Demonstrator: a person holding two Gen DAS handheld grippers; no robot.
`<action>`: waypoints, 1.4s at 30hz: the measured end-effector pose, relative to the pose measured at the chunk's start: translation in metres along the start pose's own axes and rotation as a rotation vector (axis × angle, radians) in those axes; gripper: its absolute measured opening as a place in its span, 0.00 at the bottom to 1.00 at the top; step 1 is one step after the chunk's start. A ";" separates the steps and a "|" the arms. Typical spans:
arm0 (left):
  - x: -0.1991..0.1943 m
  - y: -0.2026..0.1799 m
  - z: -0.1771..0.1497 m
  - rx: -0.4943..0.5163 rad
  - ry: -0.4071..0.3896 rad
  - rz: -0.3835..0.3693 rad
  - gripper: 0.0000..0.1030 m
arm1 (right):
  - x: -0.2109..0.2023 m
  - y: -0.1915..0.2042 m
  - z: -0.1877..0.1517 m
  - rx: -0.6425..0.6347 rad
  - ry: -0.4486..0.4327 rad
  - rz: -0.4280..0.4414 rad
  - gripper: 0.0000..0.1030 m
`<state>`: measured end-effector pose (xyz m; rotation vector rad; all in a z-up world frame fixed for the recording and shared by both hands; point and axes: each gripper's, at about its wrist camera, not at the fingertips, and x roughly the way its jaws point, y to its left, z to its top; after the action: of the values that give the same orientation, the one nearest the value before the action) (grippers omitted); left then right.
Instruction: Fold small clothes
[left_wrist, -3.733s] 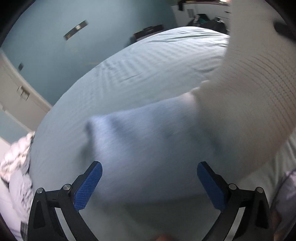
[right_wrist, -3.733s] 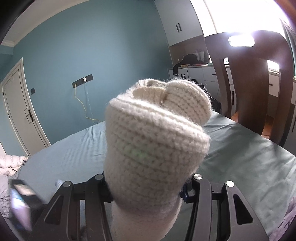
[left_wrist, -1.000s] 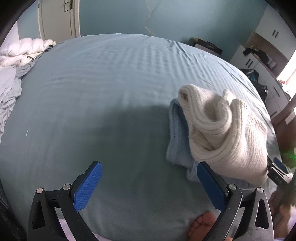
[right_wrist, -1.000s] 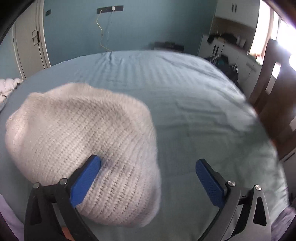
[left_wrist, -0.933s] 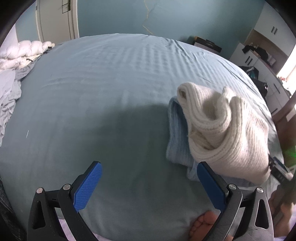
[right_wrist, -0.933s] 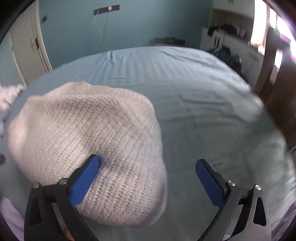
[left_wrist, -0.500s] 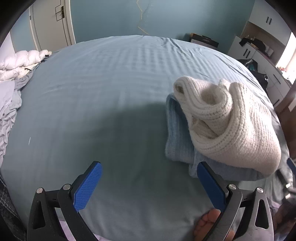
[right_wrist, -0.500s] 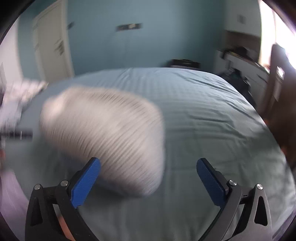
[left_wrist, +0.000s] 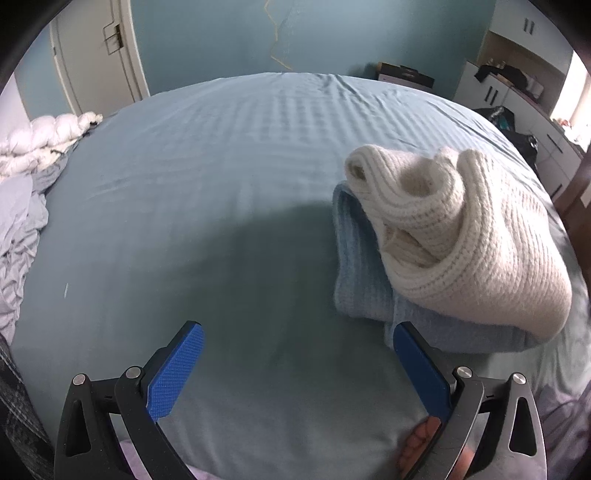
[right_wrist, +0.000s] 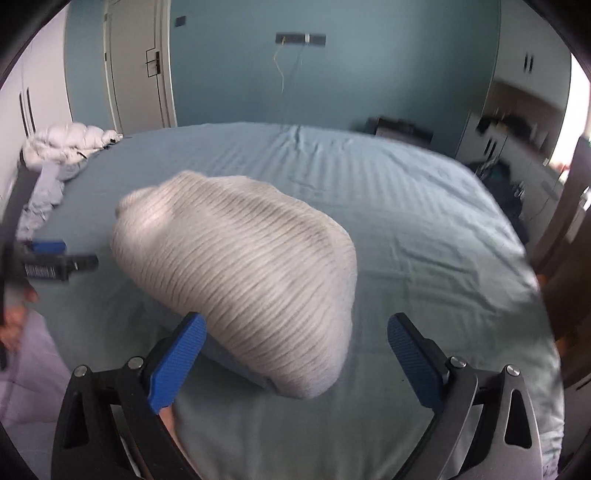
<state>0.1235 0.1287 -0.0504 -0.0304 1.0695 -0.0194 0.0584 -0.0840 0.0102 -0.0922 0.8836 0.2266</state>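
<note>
Both grippers, left gripper (left_wrist: 295, 369) and right gripper (right_wrist: 295, 363), hang open and empty; cream knit (left_wrist: 465, 240) sits stacked on blue garment (left_wrist: 364, 280) near the bed's (left_wrist: 221, 184) right edge; square the stack gently, next fetch from the left-edge pile (left_wrist: 18, 221)

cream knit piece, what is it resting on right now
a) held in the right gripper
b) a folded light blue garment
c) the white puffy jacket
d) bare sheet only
b: in the left wrist view the cream knit piece lies on top of a folded light blue garment on the bed, and the left gripper and right gripper are both open, holding nothing.
</note>
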 end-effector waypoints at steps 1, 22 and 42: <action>0.000 -0.002 -0.001 0.008 0.000 0.009 1.00 | 0.001 -0.013 0.002 0.030 0.003 0.027 0.94; 0.004 0.002 0.007 -0.030 -0.162 0.147 1.00 | 0.156 -0.107 -0.038 0.769 0.341 0.782 0.94; 0.036 0.006 0.101 -0.156 0.064 -0.248 1.00 | 0.209 -0.095 -0.066 0.937 0.414 1.046 1.00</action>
<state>0.2291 0.1356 -0.0342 -0.3055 1.1241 -0.1617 0.1591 -0.1544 -0.1948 1.2610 1.3113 0.7538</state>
